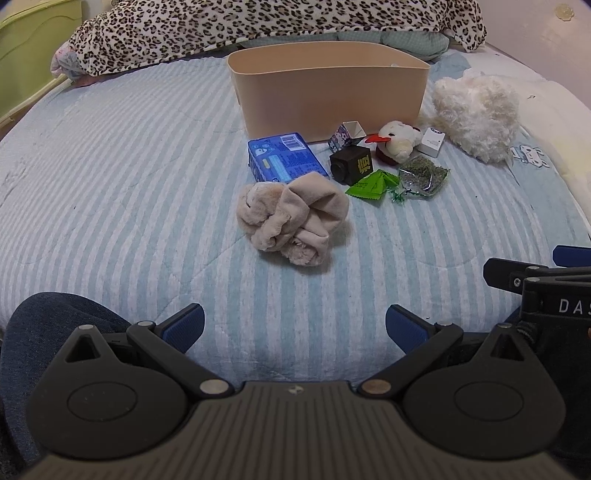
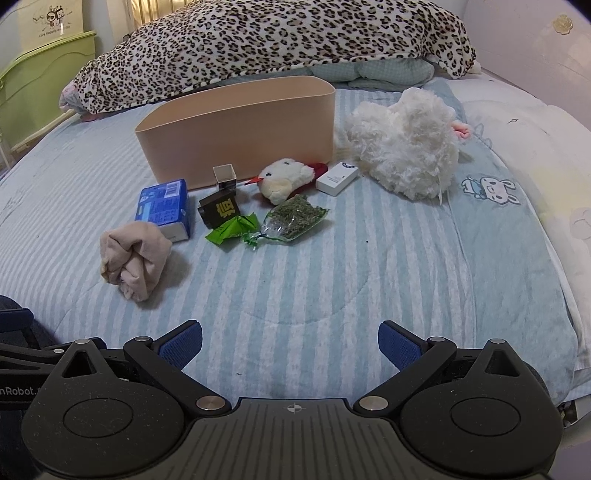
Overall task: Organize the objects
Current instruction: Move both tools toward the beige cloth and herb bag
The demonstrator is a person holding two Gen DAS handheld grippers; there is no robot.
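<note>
A beige bin (image 1: 332,99) (image 2: 240,129) stands on the striped bed. In front of it lie a blue pack (image 1: 284,157) (image 2: 166,208), a crumpled beige cloth (image 1: 291,218) (image 2: 135,260), a black box (image 1: 351,164) (image 2: 218,212), a green packet (image 1: 373,184) (image 2: 232,229), a bag of dried herbs (image 1: 424,177) (image 2: 295,218), a small duck plush (image 1: 399,142) (image 2: 284,179), a white box (image 1: 432,142) (image 2: 337,179) and a small open carton (image 1: 345,134) (image 2: 224,177). My left gripper (image 1: 294,328) is open and empty, near the cloth. My right gripper (image 2: 290,343) is open and empty.
A large fluffy white plush (image 1: 476,110) (image 2: 406,147) lies right of the bin. A leopard-print blanket (image 1: 258,29) (image 2: 277,48) is heaped at the back. A green headboard (image 2: 40,74) stands at the left. The other gripper's body (image 1: 546,291) shows at the right edge of the left view.
</note>
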